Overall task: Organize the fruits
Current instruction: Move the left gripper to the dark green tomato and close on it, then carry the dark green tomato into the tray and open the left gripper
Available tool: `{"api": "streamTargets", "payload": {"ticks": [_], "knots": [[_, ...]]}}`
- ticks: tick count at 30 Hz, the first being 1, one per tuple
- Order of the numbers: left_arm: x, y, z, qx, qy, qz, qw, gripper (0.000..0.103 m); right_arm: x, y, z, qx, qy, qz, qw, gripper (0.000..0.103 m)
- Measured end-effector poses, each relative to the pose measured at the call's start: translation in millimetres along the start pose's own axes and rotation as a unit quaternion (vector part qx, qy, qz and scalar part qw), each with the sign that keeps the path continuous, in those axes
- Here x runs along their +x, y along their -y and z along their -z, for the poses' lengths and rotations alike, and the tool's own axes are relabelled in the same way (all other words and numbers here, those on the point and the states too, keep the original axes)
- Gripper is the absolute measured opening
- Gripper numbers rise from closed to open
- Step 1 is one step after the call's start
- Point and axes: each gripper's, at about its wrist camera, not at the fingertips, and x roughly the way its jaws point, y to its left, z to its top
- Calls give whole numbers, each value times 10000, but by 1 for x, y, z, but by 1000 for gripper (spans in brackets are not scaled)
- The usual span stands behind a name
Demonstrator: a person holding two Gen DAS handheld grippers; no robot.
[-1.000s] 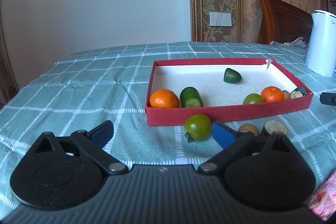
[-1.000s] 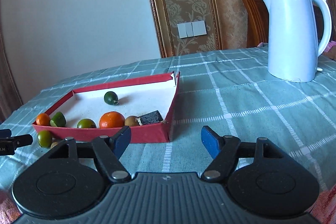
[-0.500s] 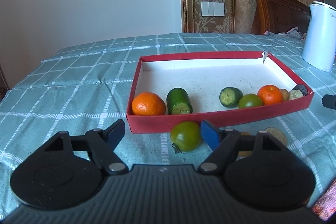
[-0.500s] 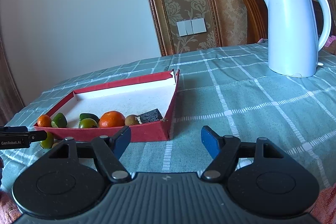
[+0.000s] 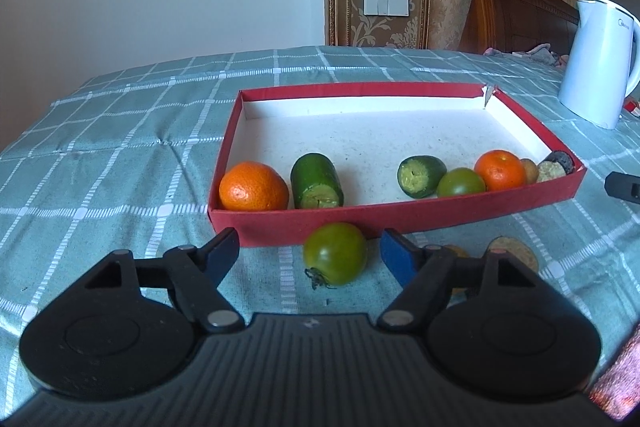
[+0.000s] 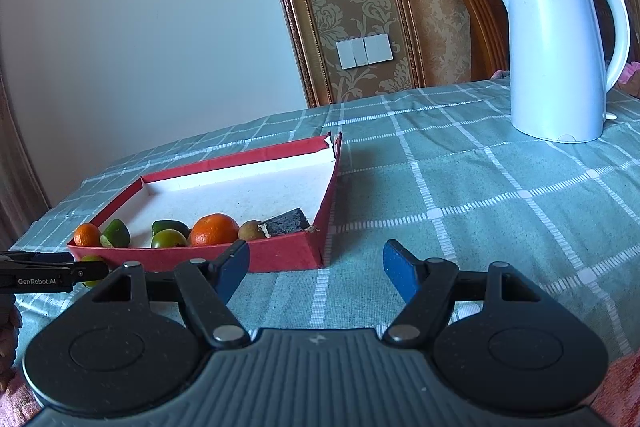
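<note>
From the left wrist, the left gripper (image 5: 310,253) is seen with its fingers apart, a green tomato (image 5: 335,253) lying between them on the worktop (image 5: 100,155), untouched, just in front of the red tray (image 5: 400,217). Inside the tray, an orange (image 5: 253,186), two cucumber pieces (image 5: 317,181) and further fruit are lined along the near wall. A kettle (image 5: 600,59) is seen at the far right.

From the right wrist, the right gripper (image 6: 316,269) is seen with fingers apart and nothing between them, near the tray's (image 6: 280,253) corner. The kettle (image 6: 560,55) is seen well beyond.
</note>
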Motion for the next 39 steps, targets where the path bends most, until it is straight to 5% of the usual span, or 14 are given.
{"api": "streamTargets", "payload": {"ticks": [16,30,39], "knots": [[4,3,1,76,-127,314,9994,31,0,2,0,58,-2,-4,10000,73],[-26,9,-15,102,360,167,9992,31,-1,2,1,68,14,8,10000,73],[-13,29,-45,178,495,-11,9986,31,-1,6,0,148,13,-24,9999,73]]}}
